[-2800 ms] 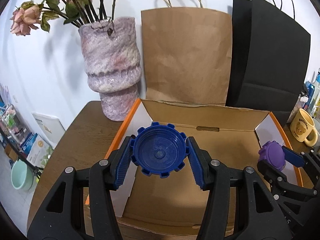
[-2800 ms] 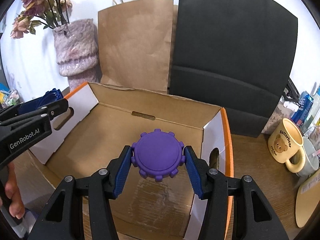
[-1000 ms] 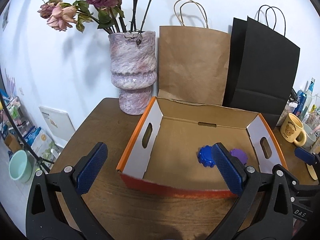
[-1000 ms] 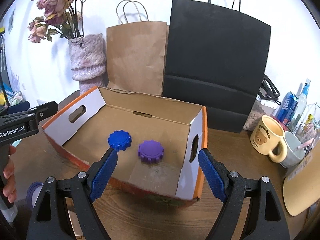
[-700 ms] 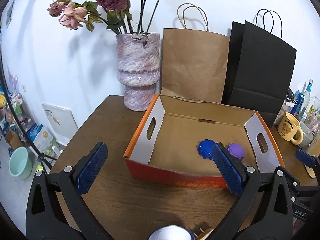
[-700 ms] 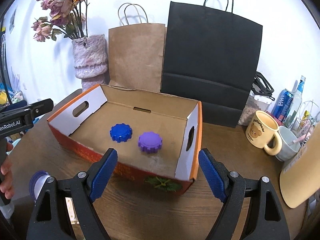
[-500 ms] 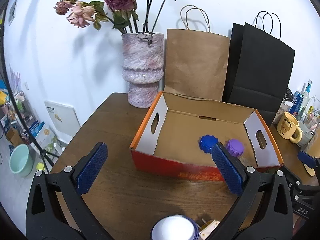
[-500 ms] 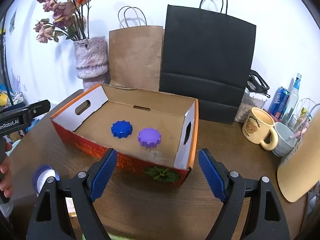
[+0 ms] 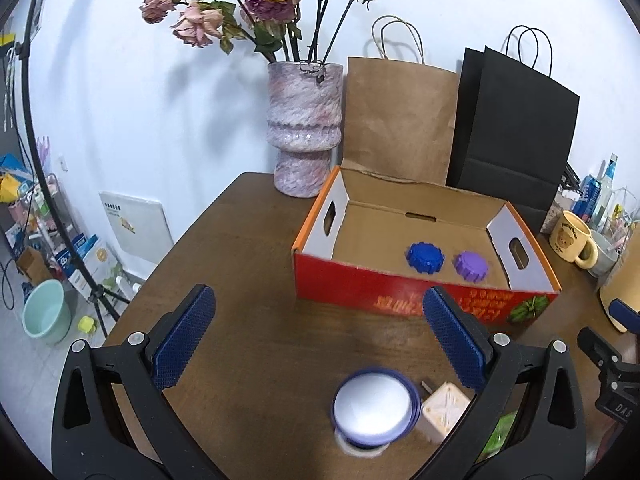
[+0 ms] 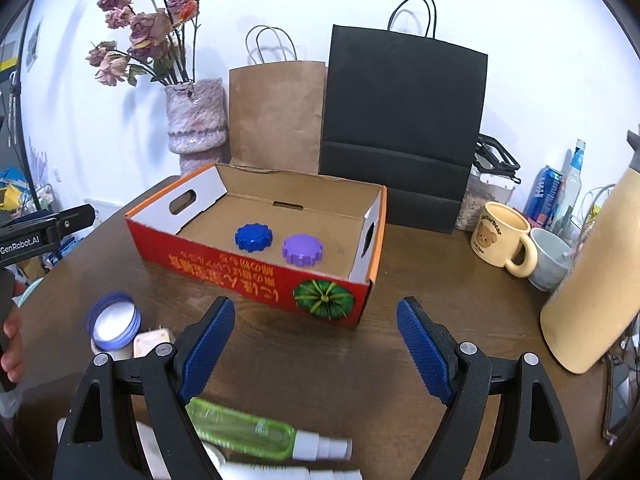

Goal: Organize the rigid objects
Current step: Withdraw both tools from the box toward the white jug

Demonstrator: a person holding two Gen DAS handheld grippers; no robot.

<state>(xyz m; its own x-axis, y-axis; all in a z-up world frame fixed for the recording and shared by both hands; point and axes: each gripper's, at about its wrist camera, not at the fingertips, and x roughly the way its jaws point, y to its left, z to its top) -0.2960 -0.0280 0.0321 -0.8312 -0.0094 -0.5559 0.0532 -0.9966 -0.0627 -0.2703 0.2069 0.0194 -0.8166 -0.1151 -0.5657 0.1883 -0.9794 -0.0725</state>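
A red cardboard box (image 9: 360, 290) (image 10: 224, 260) stands on the brown table, holding a blue ridged cap (image 9: 425, 258) (image 10: 253, 237) and a purple ridged cap (image 9: 471, 266) (image 10: 302, 250) side by side. My left gripper (image 9: 318, 338) is open and empty, well back from the box front. Just below it a small jar with a white lid and blue rim (image 9: 374, 406) (image 10: 114, 326) stands beside a beige square block (image 9: 444, 410) (image 10: 154, 342). My right gripper (image 10: 316, 344) is open and empty too. A green spray bottle (image 10: 256, 436) lies near its base.
A marbled vase (image 9: 304, 128) with dried roses, a brown paper bag (image 9: 400, 120) and a black paper bag (image 10: 404, 120) stand behind the box. To the right are a yellow bear mug (image 10: 498, 238), a grey cup (image 10: 554, 258) and a tall beige flask (image 10: 596, 288). A hand (image 10: 10, 344) holds the left gripper.
Both grippers have drawn back from the box, which looks smaller and farther. The white-lidded jar, the beige block and the green bottle have come into view. Both caps lie where they were.
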